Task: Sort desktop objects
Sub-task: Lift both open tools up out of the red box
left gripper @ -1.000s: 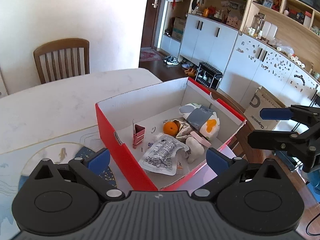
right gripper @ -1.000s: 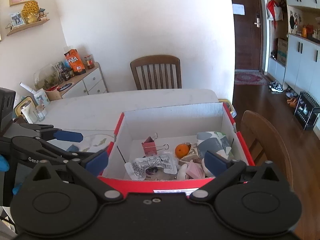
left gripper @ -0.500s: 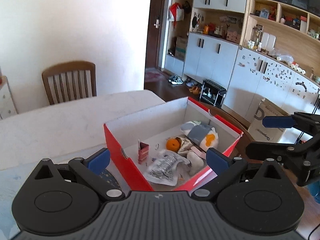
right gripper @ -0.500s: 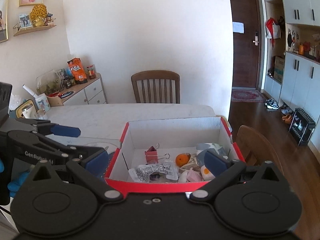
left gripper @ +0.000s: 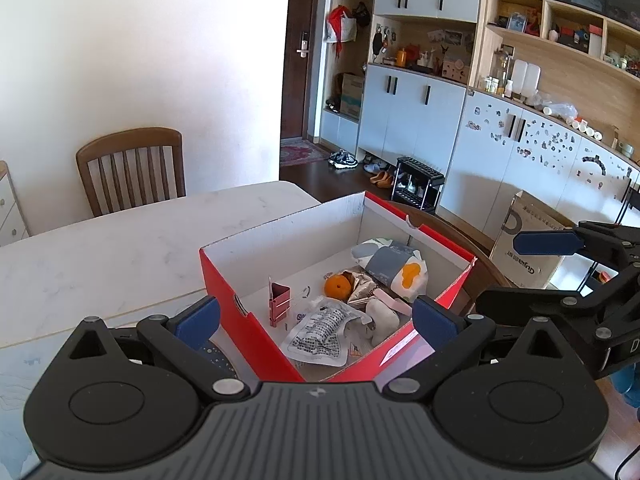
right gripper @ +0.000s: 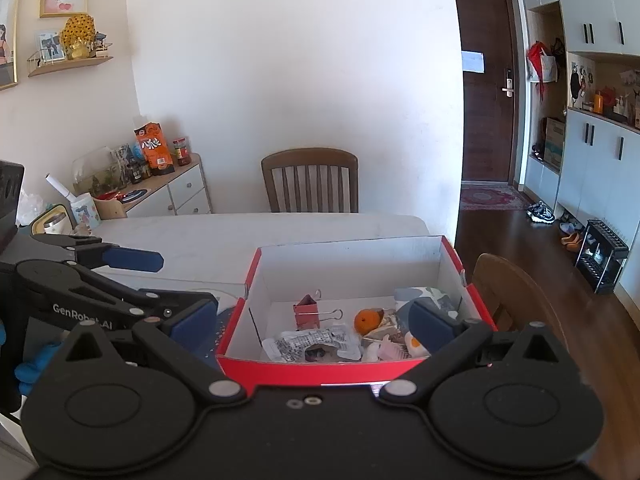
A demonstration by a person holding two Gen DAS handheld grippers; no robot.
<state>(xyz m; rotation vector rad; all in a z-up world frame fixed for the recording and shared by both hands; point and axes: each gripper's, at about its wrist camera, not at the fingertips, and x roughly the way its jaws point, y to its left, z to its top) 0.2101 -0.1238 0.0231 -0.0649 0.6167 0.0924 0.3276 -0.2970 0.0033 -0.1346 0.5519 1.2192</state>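
Left wrist view: left tongs [left gripper: 316,316] spread wide and empty over the red box [left gripper: 256,320] at centre frame, tangerine [left gripper: 337,285] and binder clip [left gripper: 279,305] inside, cabinets filling the right. Right wrist view: right tongs [right gripper: 312,318] equally wide, box on the white counter [right gripper: 240,236], sideboard [right gripper: 176,192] at left.

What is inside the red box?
The red box holds an orange, a pink binder clip, a printed packet and a plush toy; anything beneath them is hidden.
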